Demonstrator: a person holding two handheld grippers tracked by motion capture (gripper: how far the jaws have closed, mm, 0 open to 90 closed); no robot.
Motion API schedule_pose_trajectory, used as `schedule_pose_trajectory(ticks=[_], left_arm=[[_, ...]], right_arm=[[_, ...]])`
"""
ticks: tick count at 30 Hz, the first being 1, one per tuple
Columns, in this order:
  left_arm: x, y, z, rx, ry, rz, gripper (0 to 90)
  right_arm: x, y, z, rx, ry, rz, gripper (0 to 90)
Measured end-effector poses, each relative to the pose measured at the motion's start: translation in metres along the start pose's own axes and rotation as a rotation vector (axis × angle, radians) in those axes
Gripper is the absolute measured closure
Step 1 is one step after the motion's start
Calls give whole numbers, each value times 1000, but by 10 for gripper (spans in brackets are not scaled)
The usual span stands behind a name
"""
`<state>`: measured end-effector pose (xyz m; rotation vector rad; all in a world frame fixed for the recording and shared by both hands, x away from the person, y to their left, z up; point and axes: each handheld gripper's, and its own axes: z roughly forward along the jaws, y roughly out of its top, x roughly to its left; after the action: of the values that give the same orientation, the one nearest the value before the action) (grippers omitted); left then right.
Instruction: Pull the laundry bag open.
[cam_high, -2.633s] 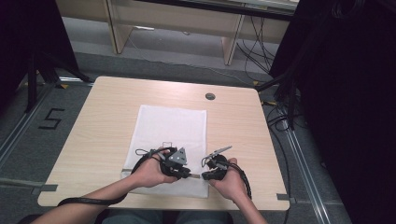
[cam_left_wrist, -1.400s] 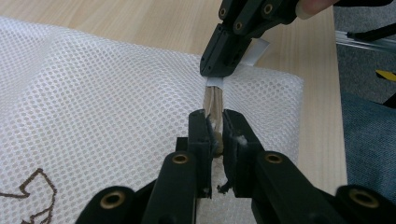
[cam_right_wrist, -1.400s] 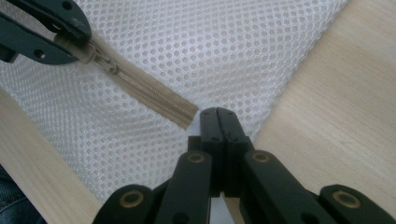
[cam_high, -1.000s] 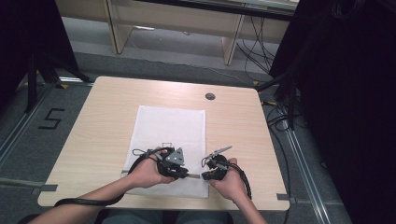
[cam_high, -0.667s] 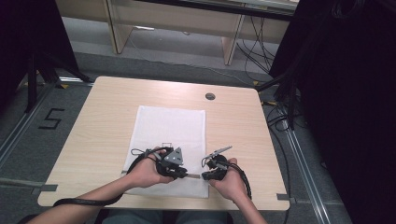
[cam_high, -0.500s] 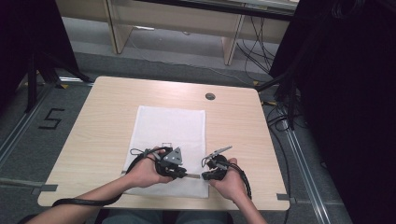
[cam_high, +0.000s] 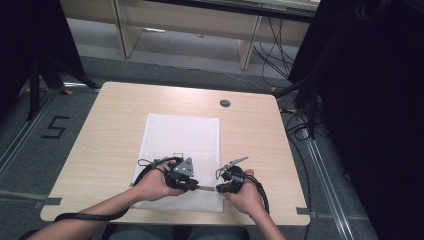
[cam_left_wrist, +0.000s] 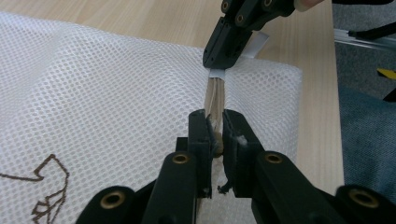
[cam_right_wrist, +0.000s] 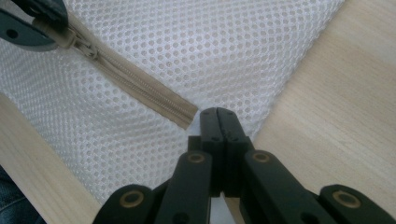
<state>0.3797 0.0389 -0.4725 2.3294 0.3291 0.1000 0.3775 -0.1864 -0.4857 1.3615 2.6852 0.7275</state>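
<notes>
Basically no change versus the earlier high-view frames: both hands sit at lower centre of the frame, same spots, white mesh bag (cam_high: 181, 150) unmoved on the wooden table (cam_high: 100, 130). Left gripper (cam_high: 192, 185) and right gripper (cam_high: 220, 188) point at each other over the bag's near edge, tips close together. High view gives layout only; zipper detail is too small there. Left gripper view fills that in: left gripper (cam_left_wrist: 215, 140) has its jaws clamped on the small zipper pull (cam_left_wrist: 216, 140), with the beige zipper (cam_left_wrist: 215, 95) running up-frame to the right gripper (cam_left_wrist: 223, 58), which pinches the tape end at upper centre. Right gripper view shows the other end: right gripper (cam_right_wrist: 218, 119) has jaws pressed together at the zipper's end, mesh fabric around them; exactly what sits between them I can't tell from this angle, zipper (cam_right_wrist: 135, 84) runs diagonally to upper left of the frame. Brown printed mark (cam_left_wrist: 44, 186) at lower left of the left gripper view. Count: one bag, one zipper, two grippers, one table, one round grommet hole (cam_high: 225, 103) near the table's far edge.
</notes>
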Motion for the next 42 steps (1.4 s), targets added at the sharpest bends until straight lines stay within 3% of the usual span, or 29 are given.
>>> schedule_pose_trajectory(ticks=[4, 9, 22, 24, 25, 42], left_arm=[[1, -1, -2, -4, -2, 12, 820], [-1, -2, -2, -5, -7, -6, 820], [0, -4, -6, -5, -1, 3, 820], [-1, -5, -5, -18, -7, -21, 820], [0, -5, -5, -15, -5, -5, 820], [0, -6, -9, -21, -3, -18, 820]], right_arm=[[0, 0, 0, 1, -1, -1, 900], [0, 0, 0, -2, -3, -1, 900], [0, 0, 0, 0, -1, 0, 900], [0, 0, 0, 0, -2, -1, 900], [0, 0, 0, -1, -2, -2, 900], [0, 0, 0, -2, -2, -1, 900]])
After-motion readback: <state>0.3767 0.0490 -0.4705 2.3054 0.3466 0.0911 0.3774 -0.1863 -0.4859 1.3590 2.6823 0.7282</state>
